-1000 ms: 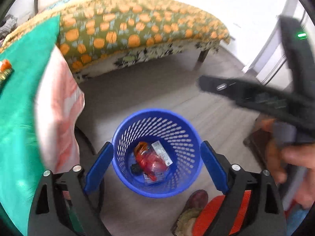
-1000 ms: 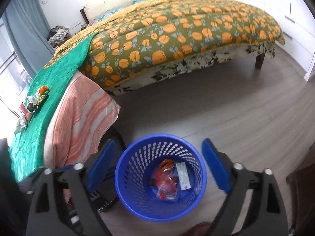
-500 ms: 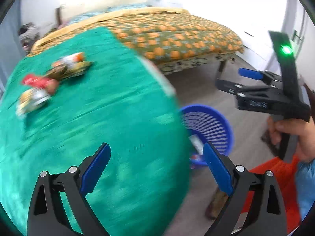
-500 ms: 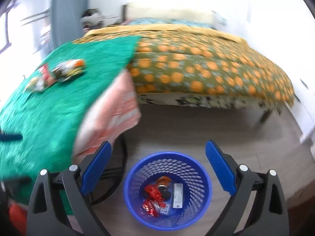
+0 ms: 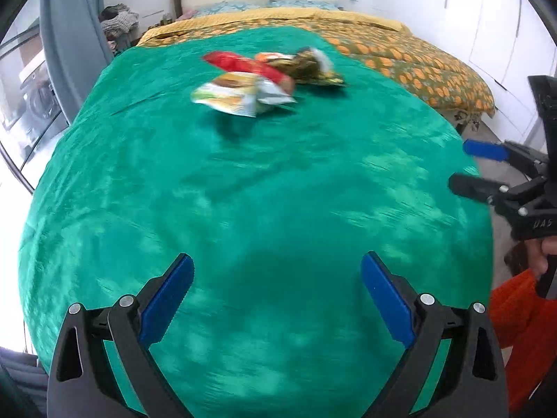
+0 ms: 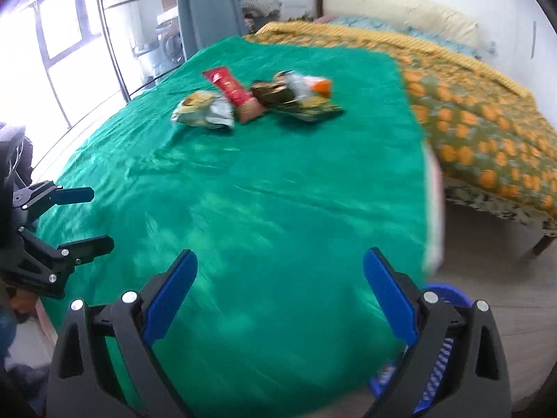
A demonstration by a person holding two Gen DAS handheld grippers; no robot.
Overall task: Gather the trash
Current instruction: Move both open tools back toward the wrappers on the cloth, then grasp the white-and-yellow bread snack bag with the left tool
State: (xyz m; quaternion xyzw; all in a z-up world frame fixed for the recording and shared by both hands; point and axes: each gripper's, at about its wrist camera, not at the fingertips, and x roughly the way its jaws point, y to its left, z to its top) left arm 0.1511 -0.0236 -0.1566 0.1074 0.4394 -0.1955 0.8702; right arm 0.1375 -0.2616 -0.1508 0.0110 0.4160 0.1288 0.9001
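Several snack wrappers lie bunched at the far end of a green cloth (image 5: 278, 191): a red wrapper (image 5: 243, 64), a white and yellow packet (image 5: 236, 95) and a dark brown wrapper (image 5: 310, 68). The right wrist view shows the same red wrapper (image 6: 231, 90), a white packet (image 6: 205, 111) and a dark wrapper (image 6: 275, 94). My left gripper (image 5: 276, 257) hangs open over the cloth's near part, nothing between its fingers. My right gripper (image 6: 280, 253) is open and empty too, near the cloth's right edge. A blue mesh basket (image 6: 452, 294) stands on the floor below it, mostly hidden.
A bed with an orange-patterned cover (image 5: 435, 69) runs along the far right of the green cloth. White cupboard doors (image 5: 504, 35) line the right wall. Grey curtain (image 6: 209, 7) and windows are at the left. A person's orange sleeve (image 5: 515, 313) is at the lower right.
Both grippers swung from above the blue basket on the floor to over the green cloth. The basket has left the left wrist view, and the wrappers now sit ahead of both grippers.
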